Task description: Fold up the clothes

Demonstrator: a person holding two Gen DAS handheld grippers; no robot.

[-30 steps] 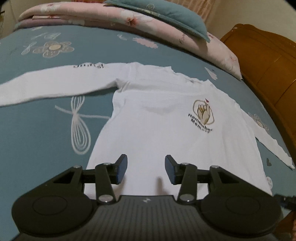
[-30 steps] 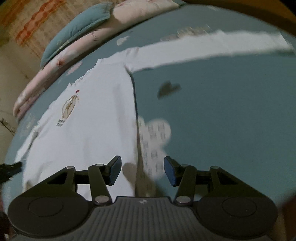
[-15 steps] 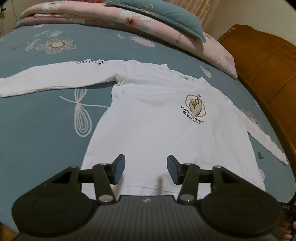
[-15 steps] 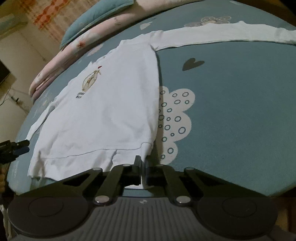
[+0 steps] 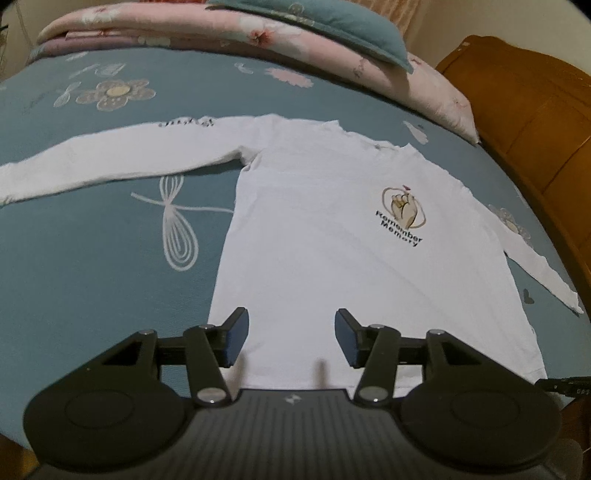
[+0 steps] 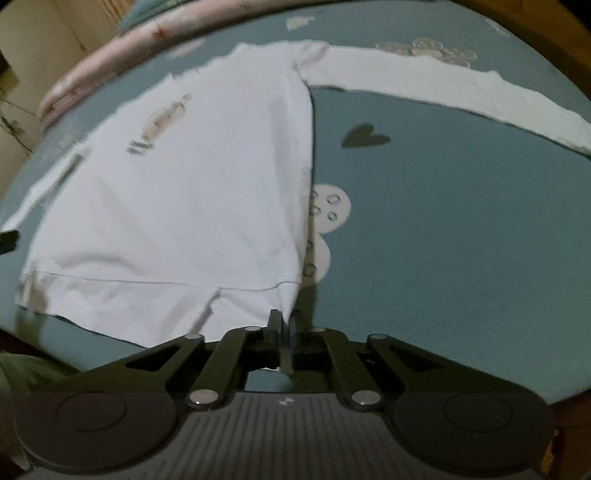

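- Spreading across everything ahead of both claws is the bed (image 5: 74,258), its teal cover printed with flowers, a dragonfly and hearts; folded pink bedding (image 5: 258,33) and a teal pillow (image 5: 351,26) lie at its far end, well beyond the left claw, and a wooden bed frame (image 5: 535,122) rises off to that claw's right.
- Lying flat and face-up on the cover is the white long-sleeved shirt (image 5: 332,240), the task's own thing: its body runs straight away from the left claw, with one sleeve (image 5: 110,162) stretched out far to that claw's left and the other sleeve (image 5: 532,266) trailing off to its right. No fold shows anywhere in it, so I judge the folding barely begun; sleeves and body are all left to do.
- A small chest print (image 5: 404,214) reading "Remember Memory" sits ahead and to the right of the left claw.
- The left claw (image 5: 291,339) hangs spread wide over the hem, gripping nothing.
- The right claw (image 6: 282,328) is pressed together, pinching the hem corner (image 6: 286,301) of the shirt directly at its tips; this looks like the grip for a first fold.
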